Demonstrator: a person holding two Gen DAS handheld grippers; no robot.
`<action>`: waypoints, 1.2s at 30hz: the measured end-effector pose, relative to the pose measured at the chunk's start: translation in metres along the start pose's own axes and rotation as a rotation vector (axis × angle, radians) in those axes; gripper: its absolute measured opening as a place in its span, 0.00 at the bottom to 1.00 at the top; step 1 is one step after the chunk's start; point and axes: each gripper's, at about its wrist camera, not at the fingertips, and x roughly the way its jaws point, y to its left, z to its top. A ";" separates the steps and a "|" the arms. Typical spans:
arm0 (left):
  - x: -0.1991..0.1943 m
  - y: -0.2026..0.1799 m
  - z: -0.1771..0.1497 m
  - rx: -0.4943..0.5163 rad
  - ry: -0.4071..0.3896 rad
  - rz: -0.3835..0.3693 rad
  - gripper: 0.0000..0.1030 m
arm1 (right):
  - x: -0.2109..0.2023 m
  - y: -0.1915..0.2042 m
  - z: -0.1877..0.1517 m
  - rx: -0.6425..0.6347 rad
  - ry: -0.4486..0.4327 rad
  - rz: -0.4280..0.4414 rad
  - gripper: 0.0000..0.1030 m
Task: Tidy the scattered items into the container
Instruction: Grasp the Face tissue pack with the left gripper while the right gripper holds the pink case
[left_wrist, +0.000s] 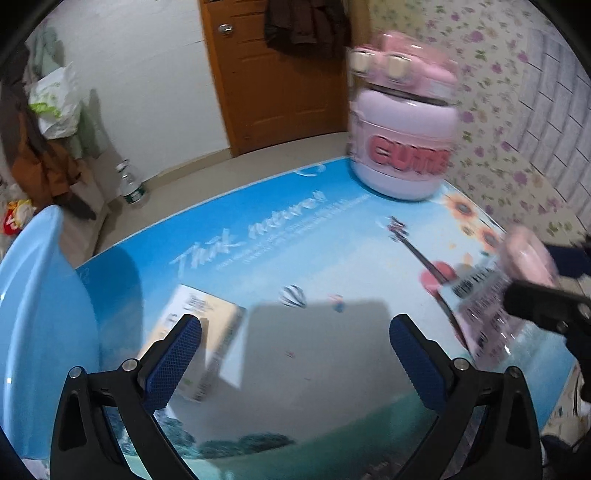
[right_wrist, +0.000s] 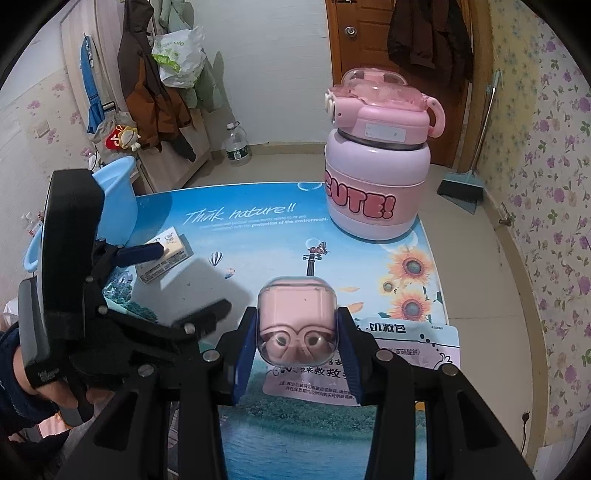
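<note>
- The right claw is partly closed, its blue pads pressing both sides of a pink earbud case; the case is held up off the tabletop.
- The left claw stands wide open with nothing between its fingers, hanging over the tabletop just beside a small box.
- The blue basin, which I take to be the container, sits at the tabletop's far left edge, well apart from the held case.
- Risk: the case has a smooth, rounded clear shell, and the pads grip only its sides; a quick swing toward the basin could let it slip or twist out.
- Risk: the left claw lies between the case and the basin, so the two tools could knock together on the way across.
- Risk: a pink packet lies flat under the right claw; a low pass could drag it.
- Risk: the big pink bottle stands near the far edge, and a stray nudge might tip it.
- The box and packet are not yet in the basin.
</note>
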 end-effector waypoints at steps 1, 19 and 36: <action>0.000 0.005 0.002 -0.011 0.002 0.008 1.00 | -0.001 -0.001 0.000 0.001 -0.001 -0.002 0.41; 0.024 0.040 0.007 -0.107 0.095 0.074 1.00 | 0.003 -0.007 0.000 0.013 0.006 -0.008 0.41; 0.010 0.046 -0.010 -0.141 0.066 0.006 0.74 | 0.003 -0.003 -0.001 0.009 0.006 0.000 0.41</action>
